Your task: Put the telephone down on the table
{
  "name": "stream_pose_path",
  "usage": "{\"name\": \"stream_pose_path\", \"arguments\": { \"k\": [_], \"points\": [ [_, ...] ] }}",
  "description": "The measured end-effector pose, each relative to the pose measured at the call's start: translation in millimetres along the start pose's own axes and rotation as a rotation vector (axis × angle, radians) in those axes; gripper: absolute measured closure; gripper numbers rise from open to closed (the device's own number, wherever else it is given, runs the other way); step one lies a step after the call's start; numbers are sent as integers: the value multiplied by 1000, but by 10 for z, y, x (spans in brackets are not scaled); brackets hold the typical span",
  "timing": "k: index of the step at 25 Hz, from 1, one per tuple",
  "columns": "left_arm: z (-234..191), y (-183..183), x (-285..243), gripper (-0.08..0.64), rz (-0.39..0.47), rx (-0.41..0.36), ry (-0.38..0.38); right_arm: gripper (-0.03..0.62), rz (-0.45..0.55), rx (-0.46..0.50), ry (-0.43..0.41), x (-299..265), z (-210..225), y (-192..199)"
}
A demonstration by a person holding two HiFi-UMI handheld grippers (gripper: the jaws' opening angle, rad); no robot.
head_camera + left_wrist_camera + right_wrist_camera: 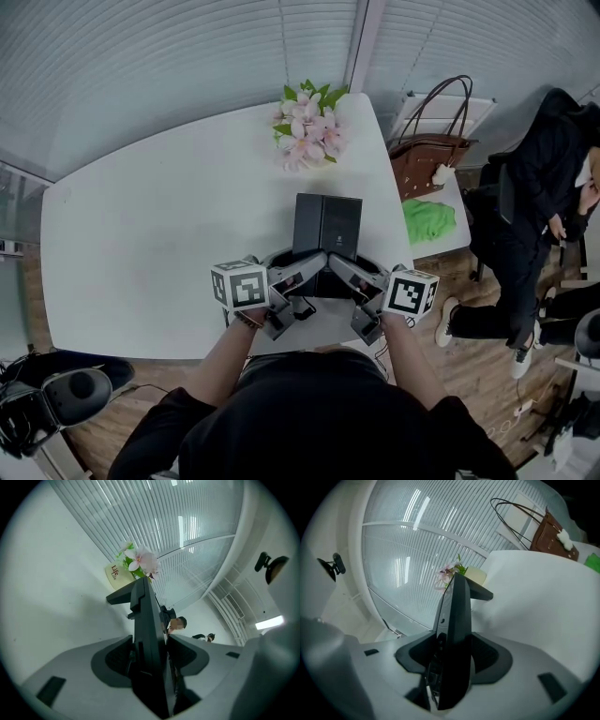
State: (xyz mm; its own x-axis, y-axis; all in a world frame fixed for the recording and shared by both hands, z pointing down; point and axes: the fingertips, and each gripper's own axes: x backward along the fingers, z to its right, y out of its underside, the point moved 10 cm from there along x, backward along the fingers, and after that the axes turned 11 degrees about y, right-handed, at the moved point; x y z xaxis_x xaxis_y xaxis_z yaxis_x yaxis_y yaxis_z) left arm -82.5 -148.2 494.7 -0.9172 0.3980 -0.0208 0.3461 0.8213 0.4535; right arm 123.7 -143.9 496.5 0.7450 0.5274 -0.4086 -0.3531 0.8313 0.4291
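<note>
- We hold the telephone [326, 225] by its near end with both grippers. It lies close to flat, low over the near edge of the white table [141, 234], and its far end points towards the pink flowers [307, 131]
- The left gripper [150, 637] is closed on the telephone. In the left gripper view its dark pads [112, 660] sit against both faces of the black slab, and we see no gap on either side
- The right gripper [454, 634] grips it the same way. In the right gripper view the slab stands edge-on between the pads [490, 658], with both of them against it
- A short foot [482, 592] sticks out from the telephone's underside towards the tabletop, and a soft shadow lies close beside it. No view shows whether the foot already touches the table
- We judge the task to be near its end: the telephone is over the spot and lined up, but we are not yet clear of it
- What is left, as we read it, is to let its weight settle on the table, spread both pairs of jaws and draw the grippers back towards us
- The near end looks level with the table's edge, so we would check that it sits fully on before we let go
</note>
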Motion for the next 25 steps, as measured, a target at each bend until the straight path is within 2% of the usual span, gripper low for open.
{"name": "stream_pose_path", "arguments": {
  "k": [3,9,14,25],
  "points": [
    [12,-18,5,319,-22,-41,-26,367,1,29,31,6,-9,-7],
    [8,-33,17,313,-5,-28,-33,368,0,42,54,-2,-54,-38],
    [34,-43,22,311,-27,-69,-56,369,-3,93,80,13,-81,-50],
    [42,-36,43,304,-51,-89,-92,370,-14,118,91,6,-86,-34]
  ]
}}
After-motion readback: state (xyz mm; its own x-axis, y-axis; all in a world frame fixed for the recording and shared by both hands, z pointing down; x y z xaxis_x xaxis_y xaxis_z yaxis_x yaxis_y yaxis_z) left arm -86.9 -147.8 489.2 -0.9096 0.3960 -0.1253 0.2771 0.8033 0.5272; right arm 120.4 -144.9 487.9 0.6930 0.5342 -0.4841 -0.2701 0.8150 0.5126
